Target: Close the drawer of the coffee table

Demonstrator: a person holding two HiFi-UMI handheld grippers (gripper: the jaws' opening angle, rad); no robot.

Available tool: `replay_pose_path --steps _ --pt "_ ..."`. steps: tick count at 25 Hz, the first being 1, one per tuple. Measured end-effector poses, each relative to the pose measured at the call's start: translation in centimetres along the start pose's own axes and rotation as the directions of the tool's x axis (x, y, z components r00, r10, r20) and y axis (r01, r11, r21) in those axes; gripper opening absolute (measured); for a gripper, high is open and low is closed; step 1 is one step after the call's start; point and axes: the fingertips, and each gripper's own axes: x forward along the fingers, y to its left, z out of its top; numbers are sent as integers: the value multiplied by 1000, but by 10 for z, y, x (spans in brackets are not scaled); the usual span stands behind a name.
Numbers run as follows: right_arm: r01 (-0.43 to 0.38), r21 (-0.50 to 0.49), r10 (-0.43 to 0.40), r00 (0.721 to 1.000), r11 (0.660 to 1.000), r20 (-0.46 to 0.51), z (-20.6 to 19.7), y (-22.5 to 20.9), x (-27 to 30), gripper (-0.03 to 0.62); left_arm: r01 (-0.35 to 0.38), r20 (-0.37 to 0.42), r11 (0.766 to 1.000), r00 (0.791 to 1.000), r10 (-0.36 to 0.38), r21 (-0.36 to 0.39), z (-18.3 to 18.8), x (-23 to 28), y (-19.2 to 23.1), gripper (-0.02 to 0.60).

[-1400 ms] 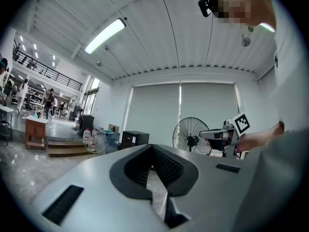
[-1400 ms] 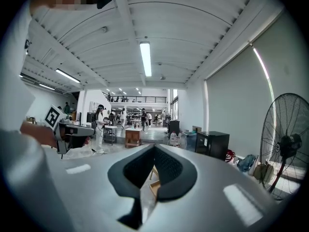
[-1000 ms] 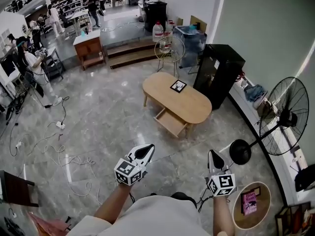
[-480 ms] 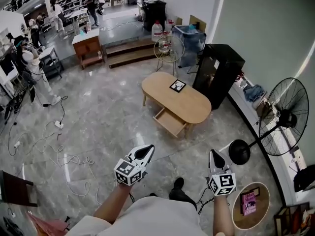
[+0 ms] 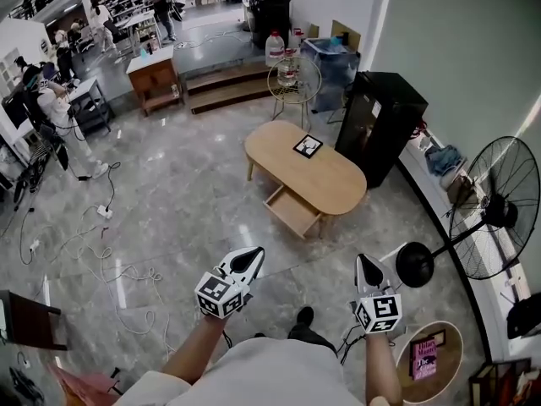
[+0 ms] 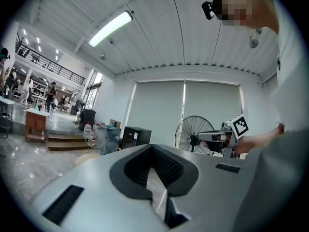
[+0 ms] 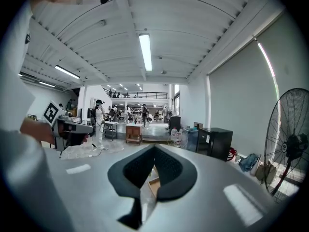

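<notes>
Drawer (image 5: 293, 211) stands pulled out of the far surface (image 5: 334, 180); left tool (image 5: 252, 255) and right tool (image 5: 364, 263), both closed and empty, are well short of it.

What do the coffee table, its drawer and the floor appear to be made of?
Coffee table: light wood or wood-look laminate, matte, evenly tan. Drawer: the same pale wood look. Floor: polished grey stone or tile, judging by veining and glossy reflections.
</notes>
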Motion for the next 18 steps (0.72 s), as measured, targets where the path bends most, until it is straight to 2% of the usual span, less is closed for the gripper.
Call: replay_pose_path --steps 18 --pt "-84 2 84 996 997 -14 -1 -117 76 11 -89 -2 996 996 89 4 15 123 7 6"
